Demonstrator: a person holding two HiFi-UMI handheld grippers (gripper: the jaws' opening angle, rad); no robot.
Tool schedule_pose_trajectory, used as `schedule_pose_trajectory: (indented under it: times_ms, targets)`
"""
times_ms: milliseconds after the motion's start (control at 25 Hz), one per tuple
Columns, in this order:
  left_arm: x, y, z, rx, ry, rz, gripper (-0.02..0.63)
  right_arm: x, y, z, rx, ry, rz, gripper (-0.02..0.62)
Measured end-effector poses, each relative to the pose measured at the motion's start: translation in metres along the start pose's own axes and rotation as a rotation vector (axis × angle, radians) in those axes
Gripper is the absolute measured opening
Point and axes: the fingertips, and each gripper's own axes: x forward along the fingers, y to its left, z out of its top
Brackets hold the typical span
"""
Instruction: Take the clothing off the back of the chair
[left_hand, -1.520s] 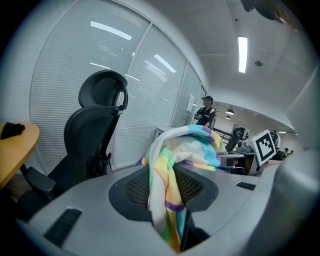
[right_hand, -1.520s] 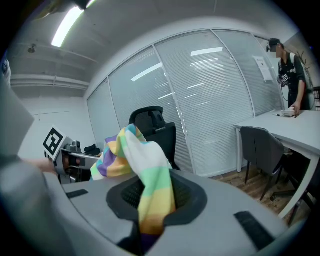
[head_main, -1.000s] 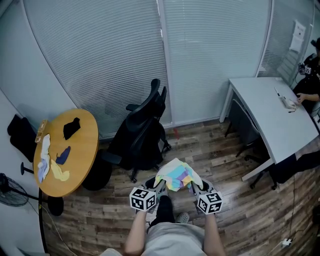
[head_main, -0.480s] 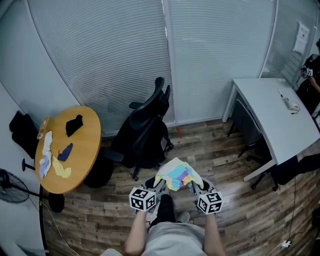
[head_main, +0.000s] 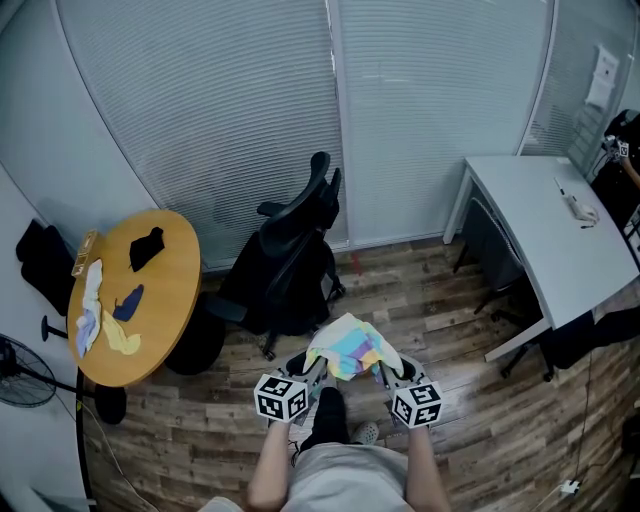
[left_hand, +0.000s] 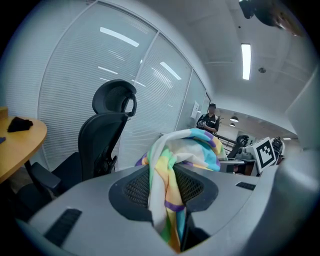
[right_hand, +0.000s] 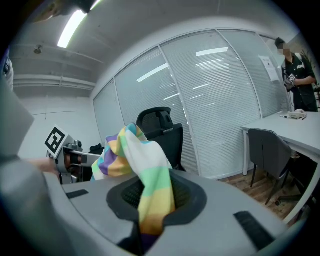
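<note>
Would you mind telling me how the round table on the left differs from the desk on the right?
The round table is orange-brown wood with a curved edge; the desk is pale grey with straight edges. The round table carries several loose cloth pieces, among them a black cloth; the desk holds only a few small items near its far end. Both stand on the wooden floor beside the blinds.

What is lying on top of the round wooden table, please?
A black piece, a white cloth, a blue scrap and a yellow scrap; anything beneath them is covered.
</note>
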Motion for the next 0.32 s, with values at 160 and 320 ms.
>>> schedule_pose_trajectory:
  times_ms: [160, 320]
  targets:
    - [0.0002, 0.0027, 0.0024, 0.002, -0.002, -0.002, 0.138, 0.0029, 0.0012, 0.0009, -0.001, 0.000, 0.002, 0.067]
    - [0.0020, 0.0038, 0.0057, 0.004, -0.003, -0.003, 0.138, 0.0047, 0.0005, 0.0037, -0.004, -0.005, 0.006, 0.067]
